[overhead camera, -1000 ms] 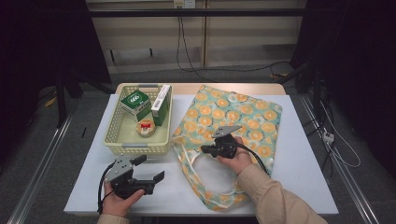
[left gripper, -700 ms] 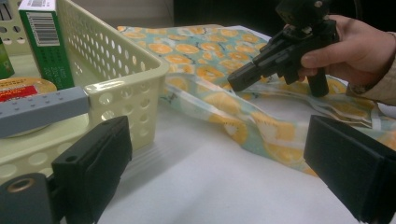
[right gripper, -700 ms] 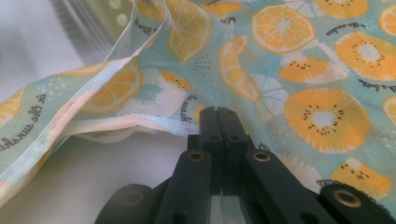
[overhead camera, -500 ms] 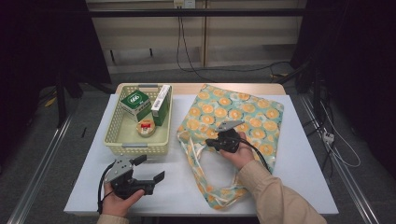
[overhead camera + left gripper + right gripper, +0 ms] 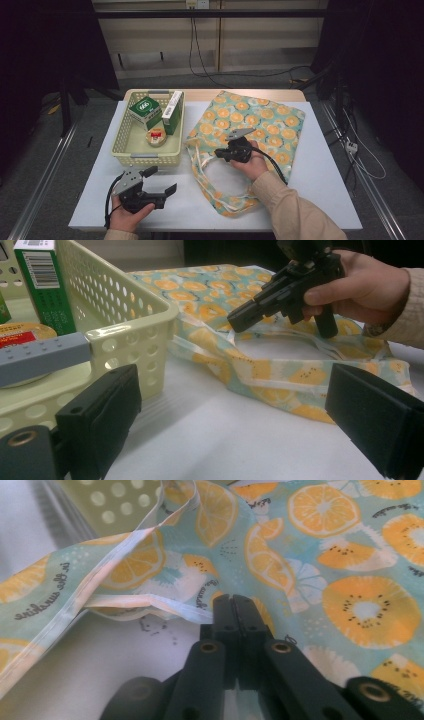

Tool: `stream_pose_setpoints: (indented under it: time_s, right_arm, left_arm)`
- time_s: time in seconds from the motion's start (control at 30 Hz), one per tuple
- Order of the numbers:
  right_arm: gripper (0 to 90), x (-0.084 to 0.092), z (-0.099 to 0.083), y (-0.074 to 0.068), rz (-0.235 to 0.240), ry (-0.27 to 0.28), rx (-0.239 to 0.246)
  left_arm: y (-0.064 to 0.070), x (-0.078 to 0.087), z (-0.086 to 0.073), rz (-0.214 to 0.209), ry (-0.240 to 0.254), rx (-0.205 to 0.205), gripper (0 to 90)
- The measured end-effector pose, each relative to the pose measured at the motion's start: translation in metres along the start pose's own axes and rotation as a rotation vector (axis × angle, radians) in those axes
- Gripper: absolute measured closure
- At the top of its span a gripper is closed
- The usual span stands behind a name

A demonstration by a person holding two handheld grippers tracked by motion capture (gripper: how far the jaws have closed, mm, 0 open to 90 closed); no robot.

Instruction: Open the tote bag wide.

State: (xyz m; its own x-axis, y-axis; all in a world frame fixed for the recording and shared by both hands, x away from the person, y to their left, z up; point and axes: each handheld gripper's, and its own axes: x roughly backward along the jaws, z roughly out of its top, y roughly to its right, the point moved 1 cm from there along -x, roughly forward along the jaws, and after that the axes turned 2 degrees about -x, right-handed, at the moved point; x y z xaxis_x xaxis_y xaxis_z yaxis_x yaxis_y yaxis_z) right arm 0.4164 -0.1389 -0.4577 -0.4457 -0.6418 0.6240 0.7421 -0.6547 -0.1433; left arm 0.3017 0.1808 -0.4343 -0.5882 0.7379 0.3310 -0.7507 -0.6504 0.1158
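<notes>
You see the white table (image 5: pixel 310 175) lit bright from above, while the room around it stays very dark. Soft little shadows sit under your hands. Up close, the black jaws look blurry, and the fruit bag (image 5: pixel 350 555) looks a bit fuzzy too.

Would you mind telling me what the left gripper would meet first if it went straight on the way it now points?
Probably the fruit-print tote bag. The left gripper stands open and aims across bare table at the bag's handle straps, with the basket just beside its path. Depth is hard to judge, so the basket corner might be brushed.
</notes>
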Motion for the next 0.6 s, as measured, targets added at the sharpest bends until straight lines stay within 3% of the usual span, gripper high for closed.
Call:
stream_pose_setpoints:
  time_s: [0.03, 0.13, 0.2, 0.23, 0.37, 0.6]
  right_arm:
    - [80.6, 0.0, 0.0, 0.0, 0.0, 0.0, 0.0]
    - [61.1, 0.009, 0.001, -0.005, -0.007, 0.013, 0.013]
    - [54.9, 0.017, 0.001, -0.009, -0.009, -0.004, 0.037]
    - [47.6, 0.025, 0.0, -0.014, -0.008, -0.012, 0.046]
    - [38.1, 0.037, -0.002, -0.021, 0.016, -0.01, 0.036]
    - [31.8, 0.057, -0.008, -0.049, 0.121, 0.021, 0.037]
  left_arm:
    - [0.0, 0.0, 0.0, 0.001, 0.0, 0.002, 7.5]
    - [-0.001, 0.001, 0.0, 0.001, 0.0, 0.0, 7.5]
    - [-0.001, 0.001, 0.0, 0.002, -0.001, -0.002, 7.5]
    - [-0.001, 0.001, 0.0, 0.003, -0.001, -0.002, 7.5]
    - [0.001, 0.002, 0.0, 0.005, -0.001, -0.001, 7.5]
    - [0.0, 0.003, -0.001, 0.015, 0.0, -0.001, 7.3]
